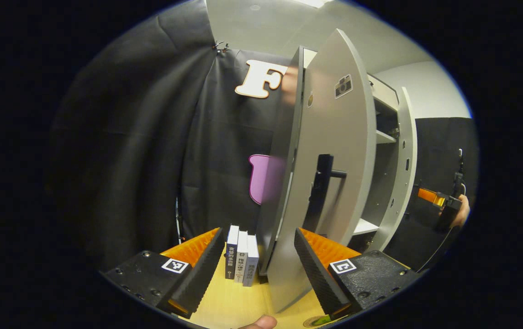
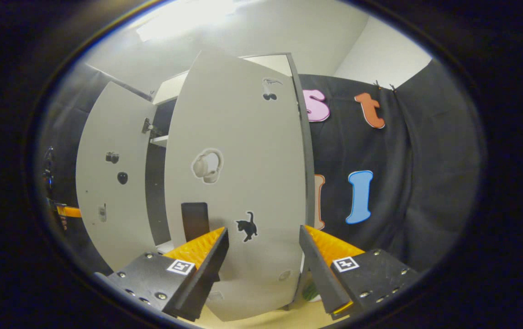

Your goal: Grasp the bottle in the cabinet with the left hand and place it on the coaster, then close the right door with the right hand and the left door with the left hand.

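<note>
Cabinet doors occupy us at this stage. In the left gripper view, the left gripper (image 1: 259,269) has its black ribbed fingers (image 1: 199,274) spread apart, gripping nothing, just in front of the grey left door (image 1: 334,183) with its black bar handle (image 1: 324,187); the door stands partly open, edge-on to us, so we judge the gripper is positioned to push it home. Beside that door, three small upright books (image 1: 241,256) stand on the light wooden tabletop (image 1: 229,306). Farther off we note the other gripper, orange and black, and the hand (image 1: 463,211) carrying it near the far door. In the right gripper view, the right gripper (image 2: 263,269) is likewise parted and empty, facing the grey right door (image 2: 238,183), which bears small stickers and is swung most of the way across the opening. We cannot identify the bottle or coaster with confidence; we judge that step finished and door-closing under way.
</note>
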{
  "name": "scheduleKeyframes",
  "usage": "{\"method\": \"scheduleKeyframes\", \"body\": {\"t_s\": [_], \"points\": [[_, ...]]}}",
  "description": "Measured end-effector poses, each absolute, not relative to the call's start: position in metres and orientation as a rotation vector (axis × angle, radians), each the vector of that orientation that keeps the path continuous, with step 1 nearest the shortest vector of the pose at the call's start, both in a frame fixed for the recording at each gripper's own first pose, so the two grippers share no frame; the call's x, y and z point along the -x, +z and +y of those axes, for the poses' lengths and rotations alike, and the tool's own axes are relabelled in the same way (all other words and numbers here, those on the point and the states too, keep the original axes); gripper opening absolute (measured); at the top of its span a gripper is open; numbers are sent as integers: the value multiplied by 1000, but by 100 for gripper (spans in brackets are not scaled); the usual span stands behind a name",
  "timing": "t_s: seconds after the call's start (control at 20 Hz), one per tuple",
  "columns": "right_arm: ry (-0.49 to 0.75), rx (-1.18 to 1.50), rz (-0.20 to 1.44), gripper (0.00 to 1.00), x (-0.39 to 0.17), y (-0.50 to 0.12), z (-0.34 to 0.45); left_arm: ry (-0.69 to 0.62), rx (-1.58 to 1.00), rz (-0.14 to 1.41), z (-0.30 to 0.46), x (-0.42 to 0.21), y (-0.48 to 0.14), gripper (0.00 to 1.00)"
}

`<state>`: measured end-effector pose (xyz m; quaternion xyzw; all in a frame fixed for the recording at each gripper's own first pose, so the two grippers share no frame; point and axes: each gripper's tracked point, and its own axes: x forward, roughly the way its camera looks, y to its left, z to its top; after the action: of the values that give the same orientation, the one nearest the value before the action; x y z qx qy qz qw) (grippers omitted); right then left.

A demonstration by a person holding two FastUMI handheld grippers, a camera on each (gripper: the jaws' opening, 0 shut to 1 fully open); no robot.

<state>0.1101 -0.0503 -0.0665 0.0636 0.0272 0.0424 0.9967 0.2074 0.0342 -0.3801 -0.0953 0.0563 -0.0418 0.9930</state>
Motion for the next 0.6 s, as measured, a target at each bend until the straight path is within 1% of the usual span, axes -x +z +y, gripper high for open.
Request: {"method": "scheduleKeyframes", "body": {"t_s": [0.1,0.15,0.2,0.25,0.35,0.4,0.45,0.5,0.55,0.6], "points": [[67,-109,32,94,-111,-64,-50,-103,197,117,34,-210,-381,96],[61,-107,26,92,-109,-62,-50,-109,195,119,33,-213,-383,96],[56,-108,28,94,-104,-63,-48,-110,190,122,35,-216,-384,93],[53,-110,38,97,-99,-64,-47,-110,188,123,35,-218,-385,97],[39,-103,47,97,-90,-65,-52,-121,182,127,32,-221,-387,97],[30,-99,48,92,-83,-64,-55,-125,178,133,30,-222,-389,97],[28,-98,47,94,-76,-63,-57,-138,177,139,27,-222,-390,97],[29,-98,44,94,-69,-62,-58,-146,178,141,25,-222,-391,97],[31,-97,41,92,-62,-61,-60,-144,174,144,22,-222,-392,97],[35,-95,40,94,-55,-60,-62,-133,163,140,23,-220,-390,96]]}}
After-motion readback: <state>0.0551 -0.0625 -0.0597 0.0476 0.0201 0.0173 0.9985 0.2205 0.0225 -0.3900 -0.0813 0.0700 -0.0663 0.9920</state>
